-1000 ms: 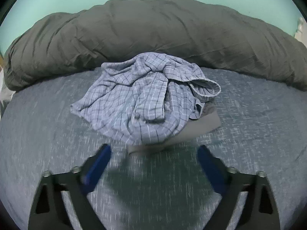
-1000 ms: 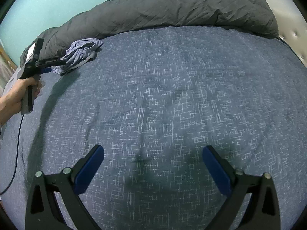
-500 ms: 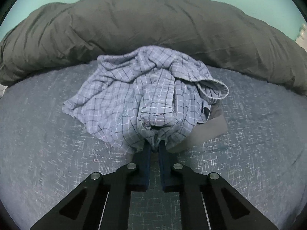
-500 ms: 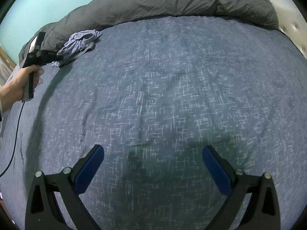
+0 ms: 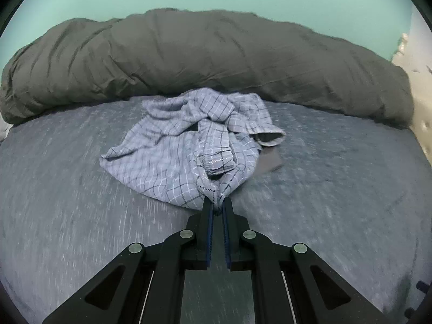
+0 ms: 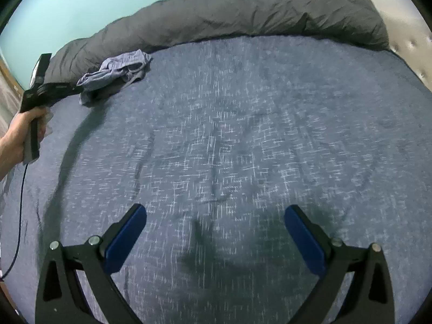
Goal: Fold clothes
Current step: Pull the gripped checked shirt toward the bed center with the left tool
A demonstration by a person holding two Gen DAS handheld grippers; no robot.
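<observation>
- One crumpled blue-and-white checked cotton garment [image 5: 186,154], lying on the bed.
- One flat grey cloth piece [image 5: 268,162] partly under it.
- One bulky dark grey quilted duvet [image 5: 205,62], heaped along the far edge.
- One blue speckled woven bedspread [image 6: 243,135].
- Two black two-finger grippers with blue pads: left gripper [image 5: 218,205], right gripper [image 6: 214,216].
- One bare hand [image 6: 19,135].

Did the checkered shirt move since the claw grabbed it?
Yes. The checkered shirt, pinched in the left claw, slid away from the gray comforter.
</observation>
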